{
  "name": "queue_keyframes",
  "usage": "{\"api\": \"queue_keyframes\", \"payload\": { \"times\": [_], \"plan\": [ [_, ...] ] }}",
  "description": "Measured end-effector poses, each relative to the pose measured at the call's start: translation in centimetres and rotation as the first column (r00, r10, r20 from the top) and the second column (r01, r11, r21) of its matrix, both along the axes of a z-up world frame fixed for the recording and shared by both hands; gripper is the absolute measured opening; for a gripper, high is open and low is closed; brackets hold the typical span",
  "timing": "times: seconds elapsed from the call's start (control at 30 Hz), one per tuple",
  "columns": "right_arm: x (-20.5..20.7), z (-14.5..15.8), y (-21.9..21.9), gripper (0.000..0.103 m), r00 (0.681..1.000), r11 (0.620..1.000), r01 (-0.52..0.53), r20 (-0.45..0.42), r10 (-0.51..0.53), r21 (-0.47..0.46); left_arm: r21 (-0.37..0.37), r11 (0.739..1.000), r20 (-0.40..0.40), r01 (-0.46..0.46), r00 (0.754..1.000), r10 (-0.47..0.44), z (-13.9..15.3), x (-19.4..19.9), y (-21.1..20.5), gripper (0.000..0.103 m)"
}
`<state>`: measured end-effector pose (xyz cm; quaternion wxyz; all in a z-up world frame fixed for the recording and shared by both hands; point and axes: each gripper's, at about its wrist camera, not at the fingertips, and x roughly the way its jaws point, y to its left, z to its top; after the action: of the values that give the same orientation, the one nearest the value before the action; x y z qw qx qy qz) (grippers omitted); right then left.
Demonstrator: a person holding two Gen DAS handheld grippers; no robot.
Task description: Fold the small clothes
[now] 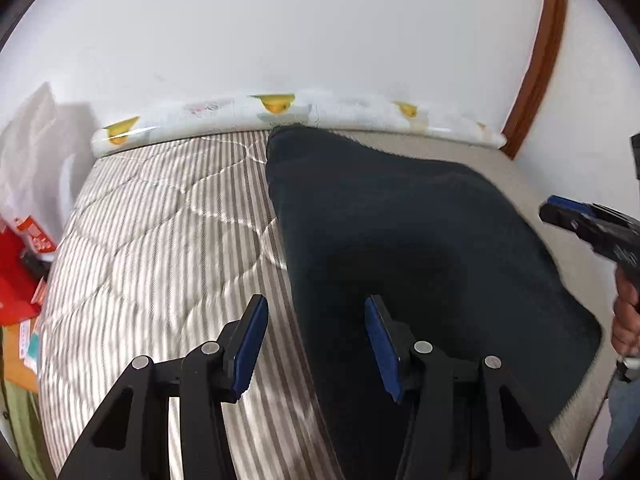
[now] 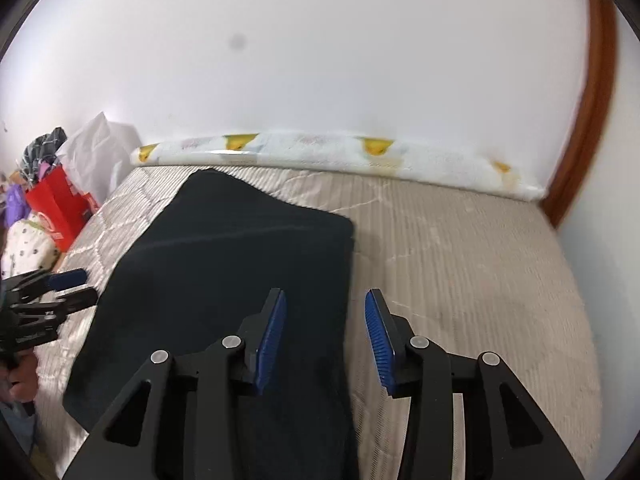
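The left gripper (image 1: 316, 344) is held above the near part of the bed, its blue pads standing apart with nothing clamped between them; the left edge of the dark garment (image 1: 420, 240) is seen below the gap, not touched by either pad. The right gripper (image 2: 325, 340) is likewise seen with its jaws apart and empty, the garment's right edge lying beneath the gap. No earlier view is given for comparison.

The dark garment, navy or black and of a soft knit look, is spread flat on the striped quilted mattress cover (image 1: 160, 240). It is laid lengthwise from the near edge toward the far wall, narrowing at the far end, where it nearly reaches the rolled white mat with yellow prints (image 1: 280, 112) lying along the wall. Its exact kind cannot be told.

In the left wrist view the right gripper is noted at the far right, held in a hand (image 1: 626, 320). In the right wrist view the left gripper is noted at the left edge. A red bag (image 2: 60, 208) and a white plastic bag (image 2: 100, 152) are seen left of the bed. A brown wooden trim (image 2: 592, 100) runs up the wall at right.
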<state>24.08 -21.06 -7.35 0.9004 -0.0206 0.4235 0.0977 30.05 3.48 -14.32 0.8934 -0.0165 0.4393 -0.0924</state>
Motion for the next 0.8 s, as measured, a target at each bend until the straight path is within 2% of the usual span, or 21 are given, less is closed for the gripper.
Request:
{"api": "queue_keyframes", "payload": {
  "times": [0.1,0.13,0.2,0.27,0.33,0.47,0.6,0.7,0.8],
  "plan": [
    [1.1,-1.8,1.7,0.041,0.997,0.997,-0.071,-0.024,0.07,-0.029,0.015,1.0,0.006,0.011,1.0,-0.011,-0.7,3.0,-0.3,0.051],
    [1.6,-2.3,1.9,0.041,0.997,0.996,-0.073,-0.028,0.071,-0.049,0.015,1.0,0.0,0.012,1.0,-0.012,-0.9,3.8,-0.4,0.055],
    [2.9,-2.7,1.7,0.041,0.998,0.997,-0.054,-0.042,0.051,-0.06,0.031,1.0,-0.003,0.006,1.0,-0.006,-1.4,5.7,-0.5,0.056],
    [4.2,-2.9,1.0,0.041,0.997,0.999,-0.038,-0.062,0.036,-0.023,0.069,0.998,-0.002,-0.011,1.0,0.011,-2.0,7.3,-0.6,0.056],
    [5.0,-3.2,0.9,0.041,0.995,0.999,-0.051,-0.082,0.051,-0.004,0.068,0.997,-0.007,-0.026,1.0,0.027,-2.7,9.0,-0.4,0.056],
    [5.7,-4.7,0.9,0.046,0.992,0.997,-0.069,-0.108,0.065,-0.033,0.074,0.995,-0.006,-0.074,0.997,0.074,-3.1,11.2,0.1,0.056],
    [5.3,-5.7,0.0,0.054,0.992,0.998,-0.06,-0.117,0.056,-0.035,0.065,0.995,-0.012,-0.075,0.997,0.076,-3.0,11.4,0.1,0.056],
    [5.1,-5.5,-0.8,0.054,0.992,0.999,-0.034,-0.118,0.034,-0.001,0.07,0.995,-0.012,-0.066,0.998,0.067,-2.9,11.0,0.0,0.056],
    [4.0,-4.7,-0.8,0.054,0.997,1.0,-0.003,-0.082,0.001,-0.024,0.067,0.997,-0.016,-0.045,0.999,0.047,-2.6,9.8,-0.4,0.055]
  ]
}}
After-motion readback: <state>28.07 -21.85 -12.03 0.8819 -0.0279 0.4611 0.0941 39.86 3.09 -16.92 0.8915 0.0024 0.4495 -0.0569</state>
